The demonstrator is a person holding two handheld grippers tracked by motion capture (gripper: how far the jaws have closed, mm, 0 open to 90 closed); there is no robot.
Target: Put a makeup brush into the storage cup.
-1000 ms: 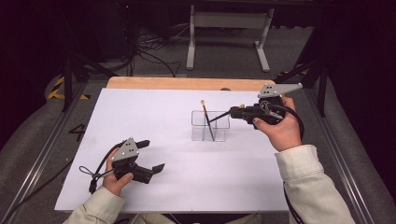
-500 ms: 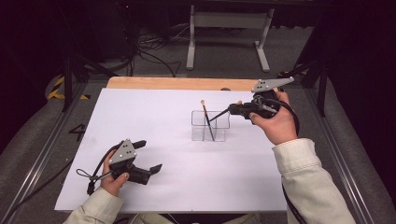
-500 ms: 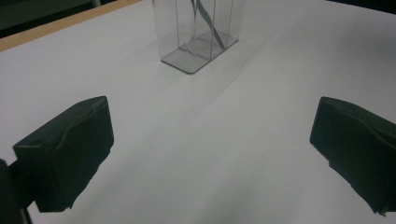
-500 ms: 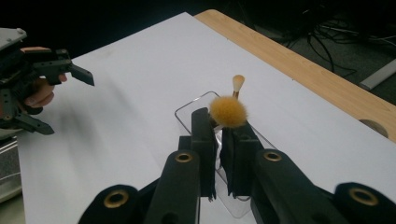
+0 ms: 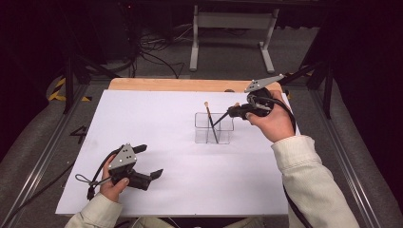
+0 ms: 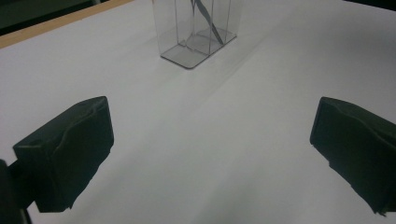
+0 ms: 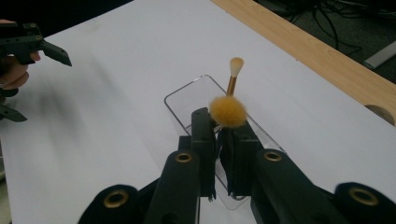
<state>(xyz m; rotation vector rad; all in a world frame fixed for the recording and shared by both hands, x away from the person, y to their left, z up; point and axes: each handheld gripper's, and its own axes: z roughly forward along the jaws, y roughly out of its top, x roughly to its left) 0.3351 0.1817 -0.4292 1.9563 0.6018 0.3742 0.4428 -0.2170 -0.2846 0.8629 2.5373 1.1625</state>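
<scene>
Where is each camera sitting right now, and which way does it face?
High view: above the near edge, facing forward and down on the white table; both forearms show.
Left gripper view: rides the left gripper, fingers open, facing the clear plastic two-cell holder.
Right gripper view: rides the right gripper, shut on a fluffy yellow-tipped brush.
All share the holder.

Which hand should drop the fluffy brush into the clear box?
Right. The right gripper already pinches the fluffy brush over the clear box; the left gripper sits open, far away.
</scene>
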